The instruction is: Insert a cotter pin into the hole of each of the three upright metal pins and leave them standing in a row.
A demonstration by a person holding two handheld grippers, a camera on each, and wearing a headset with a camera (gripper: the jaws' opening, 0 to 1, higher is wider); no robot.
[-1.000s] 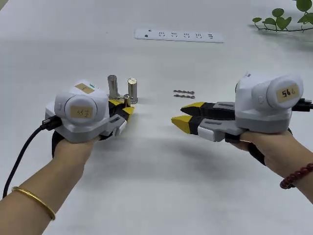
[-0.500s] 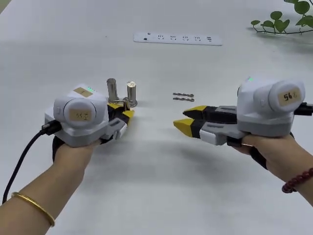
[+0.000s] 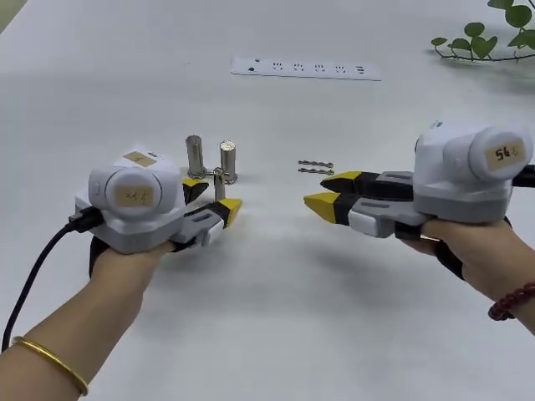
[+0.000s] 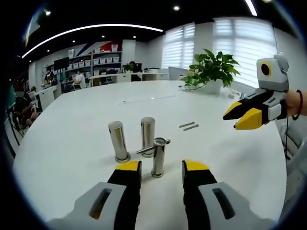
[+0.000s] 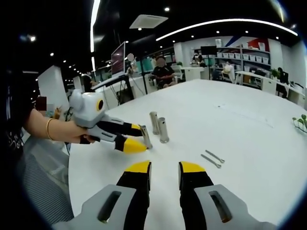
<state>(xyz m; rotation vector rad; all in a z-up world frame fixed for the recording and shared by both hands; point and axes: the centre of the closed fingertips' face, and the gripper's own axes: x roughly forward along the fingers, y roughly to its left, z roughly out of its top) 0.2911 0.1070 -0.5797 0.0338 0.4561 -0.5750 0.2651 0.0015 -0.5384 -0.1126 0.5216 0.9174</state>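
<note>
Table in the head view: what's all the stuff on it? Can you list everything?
Upright silver metal pins: three, silver, standing together mid-table.
Thin grey metal cotter pins: two loose, lying right of them; a third through the nearest pin.
Long white power strip: one, far side.
Green leafy plant: one, far right corner.
White table: one, under everything.
Left yellow-tipped tongs: one, open, at the nearest pin.
Right yellow-tipped tongs: one, open, near the loose cotter pins.
Hands: two, holding the tongs.
</note>
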